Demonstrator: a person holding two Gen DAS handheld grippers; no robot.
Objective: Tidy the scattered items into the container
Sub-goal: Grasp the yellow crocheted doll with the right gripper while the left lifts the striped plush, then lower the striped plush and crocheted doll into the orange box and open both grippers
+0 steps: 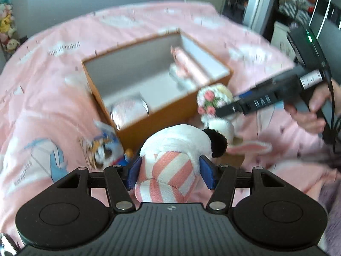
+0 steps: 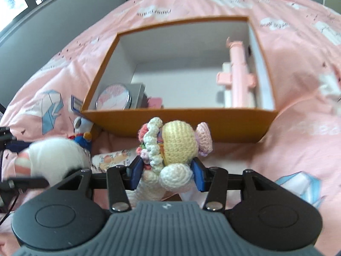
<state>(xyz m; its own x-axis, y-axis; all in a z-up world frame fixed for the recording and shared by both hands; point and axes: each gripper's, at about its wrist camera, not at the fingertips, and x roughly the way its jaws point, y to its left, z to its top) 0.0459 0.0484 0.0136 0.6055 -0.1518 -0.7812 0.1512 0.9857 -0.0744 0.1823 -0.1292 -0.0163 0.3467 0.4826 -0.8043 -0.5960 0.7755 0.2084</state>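
My left hand-held gripper (image 1: 170,171) clamped a striped plush (image 1: 170,149) pointing boxward (image 1: 136,125); my right hand-held gripper (image 2: 166,173) pinched an upright crochet doll (image 2: 170,147)

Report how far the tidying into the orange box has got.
Done: a pink stick-shaped gadget and a round tin already lie in the orange cardboard box. In hand: the left gripper clamps a white plush with pink stripes; the right gripper clamps a cream crocheted doll. Left: a small blue-and-white plush and a printed tube remain on the pink bedspread.
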